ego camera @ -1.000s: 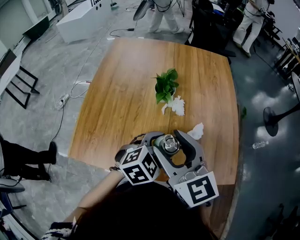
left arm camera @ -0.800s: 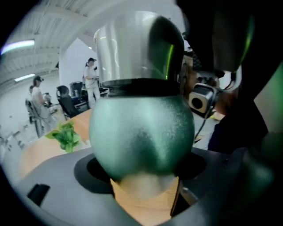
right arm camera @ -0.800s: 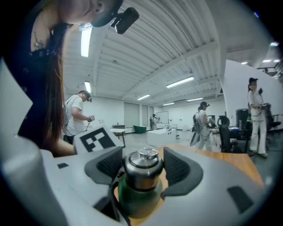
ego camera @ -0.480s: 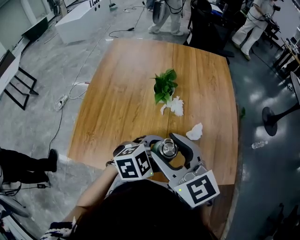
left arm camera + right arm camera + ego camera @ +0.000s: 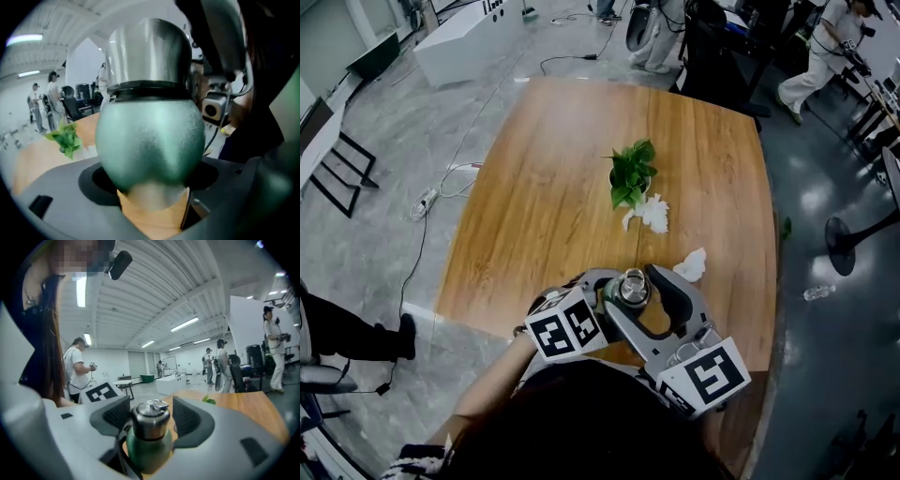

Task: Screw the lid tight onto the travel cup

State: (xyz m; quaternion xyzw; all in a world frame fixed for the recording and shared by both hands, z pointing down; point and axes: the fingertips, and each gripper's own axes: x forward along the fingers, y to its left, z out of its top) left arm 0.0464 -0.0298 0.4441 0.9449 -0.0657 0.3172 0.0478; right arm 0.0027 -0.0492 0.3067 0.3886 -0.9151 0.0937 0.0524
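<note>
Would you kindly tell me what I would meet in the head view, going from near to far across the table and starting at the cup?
travel cup → nearer crumpled tissue → farther crumpled tissue → small green plant

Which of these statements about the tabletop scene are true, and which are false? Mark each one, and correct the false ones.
1. The travel cup has a green body. True.
2. The lid is black plastic. False: it is silver metal.
3. The left gripper is shut on the travel cup's body. True.
4. The plant stands between the right gripper's jaws. False: the lid stands between them, and the plant is farther out on the table.
5. Two crumpled white paper wads lie on the table. True; the second lies nearer the travel cup.
</note>
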